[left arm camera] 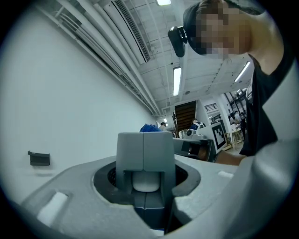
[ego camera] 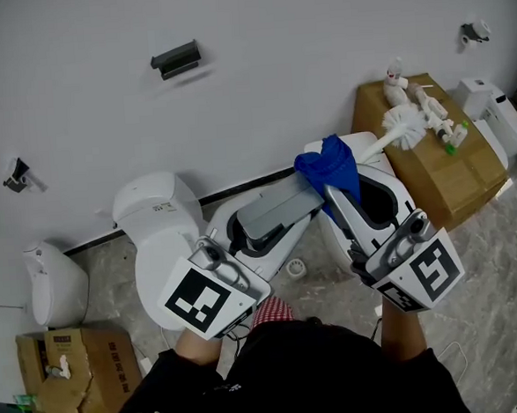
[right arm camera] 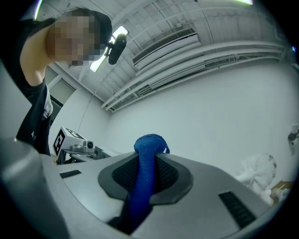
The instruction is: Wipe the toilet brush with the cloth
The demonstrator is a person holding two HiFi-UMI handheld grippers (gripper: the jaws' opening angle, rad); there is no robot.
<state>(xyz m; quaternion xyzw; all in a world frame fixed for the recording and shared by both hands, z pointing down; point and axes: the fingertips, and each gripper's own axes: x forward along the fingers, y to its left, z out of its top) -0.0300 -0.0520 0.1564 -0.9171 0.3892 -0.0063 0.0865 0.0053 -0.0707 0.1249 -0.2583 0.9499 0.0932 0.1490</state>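
1. The left claw [left arm camera: 145,183] squeezes the toilet brush [ego camera: 403,127] by its grey handle; its white head pokes toward a cardboard box [ego camera: 433,180]. Hard rubbing could twist it loose.
2. The right claw [right arm camera: 145,179] pinches the blue cloth [ego camera: 331,168], which could slip out.

Plain white wall [ego camera: 276,85], dark strip along its foot; small black wall-mounted bracket [ego camera: 176,59] high up. Grey marbled tile floor [ego camera: 492,260]. White ceramic toilet [ego camera: 154,222] against the wall. Brown cardboard box [ego camera: 455,179] at right, torn brown cardboard box [ego camera: 76,373] lower left. Long fluorescent ceiling tube [left arm camera: 176,80] lit; ribbed white ceiling ducting [left arm camera: 126,28] overhead.
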